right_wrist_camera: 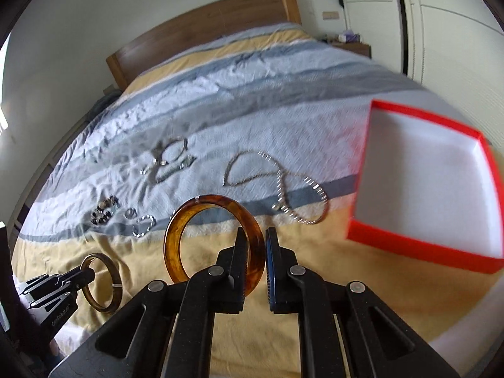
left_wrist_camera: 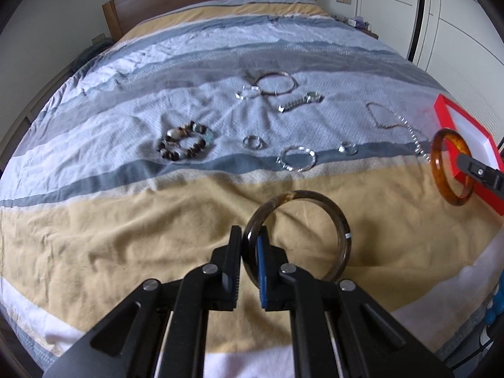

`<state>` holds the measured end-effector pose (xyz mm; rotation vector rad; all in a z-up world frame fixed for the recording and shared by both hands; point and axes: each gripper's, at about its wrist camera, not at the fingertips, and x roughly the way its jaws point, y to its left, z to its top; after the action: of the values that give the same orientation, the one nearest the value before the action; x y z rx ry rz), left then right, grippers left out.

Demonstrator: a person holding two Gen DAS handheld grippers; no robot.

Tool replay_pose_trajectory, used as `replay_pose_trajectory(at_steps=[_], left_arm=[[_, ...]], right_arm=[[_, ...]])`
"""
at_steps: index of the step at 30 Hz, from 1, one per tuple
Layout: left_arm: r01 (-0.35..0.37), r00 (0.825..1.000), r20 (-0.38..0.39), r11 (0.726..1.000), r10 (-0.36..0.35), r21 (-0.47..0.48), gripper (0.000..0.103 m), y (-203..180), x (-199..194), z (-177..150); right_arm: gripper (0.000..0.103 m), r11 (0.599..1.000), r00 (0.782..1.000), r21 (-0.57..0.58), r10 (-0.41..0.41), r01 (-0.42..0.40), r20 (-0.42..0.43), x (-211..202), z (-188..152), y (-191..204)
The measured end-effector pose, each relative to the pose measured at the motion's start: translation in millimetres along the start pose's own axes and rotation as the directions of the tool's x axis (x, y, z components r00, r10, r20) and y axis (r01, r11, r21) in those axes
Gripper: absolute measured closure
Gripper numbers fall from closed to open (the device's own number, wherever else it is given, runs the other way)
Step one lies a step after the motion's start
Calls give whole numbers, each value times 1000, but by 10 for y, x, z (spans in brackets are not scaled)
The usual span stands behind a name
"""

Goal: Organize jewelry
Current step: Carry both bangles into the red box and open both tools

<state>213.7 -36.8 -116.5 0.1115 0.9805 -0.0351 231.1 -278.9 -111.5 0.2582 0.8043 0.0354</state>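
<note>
Two bangles are up off the bedspread (left_wrist_camera: 126, 245), each clamped by its rim: the dark bangle (left_wrist_camera: 340, 220) in the left gripper (left_wrist_camera: 250, 242), the amber bangle (right_wrist_camera: 186, 220) in the right gripper (right_wrist_camera: 255, 245). From the right gripper, the red box (right_wrist_camera: 422, 245) lies open at about two o'clock, close by. The right hand looks much the nearer, so its bangle likely goes in first.

Motion blur smears the red box (right_wrist_camera: 434, 245) and the necklace (right_wrist_camera: 283, 186) in the right wrist view.
</note>
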Motion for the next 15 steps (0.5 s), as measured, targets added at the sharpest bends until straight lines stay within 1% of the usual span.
replay_pose_trajectory(at_steps=[5, 8, 11, 13, 15], left_arm=[[40, 999, 27, 999, -40, 10, 95, -160, -222, 101], [88, 995, 37, 996, -90, 34, 95, -397, -290, 219], [154, 987, 36, 986, -156, 63, 95, -731, -299, 381], [207, 977, 27, 974, -210, 88, 95, -1031, -272, 501], [245, 968, 26, 962, -249, 120, 95, -1334, -244, 607]], right_arm=[[92, 999, 999, 28, -29, 28, 43, -319, 86, -277], [92, 997, 997, 52, -57, 54, 58, -449, 148, -558], [92, 991, 991, 72, -114, 109, 71, -542, 245, -935], [92, 986, 987, 85, -146, 140, 70, -562, 307, -1169], [92, 980, 981, 92, -182, 176, 64, -553, 385, -1428]])
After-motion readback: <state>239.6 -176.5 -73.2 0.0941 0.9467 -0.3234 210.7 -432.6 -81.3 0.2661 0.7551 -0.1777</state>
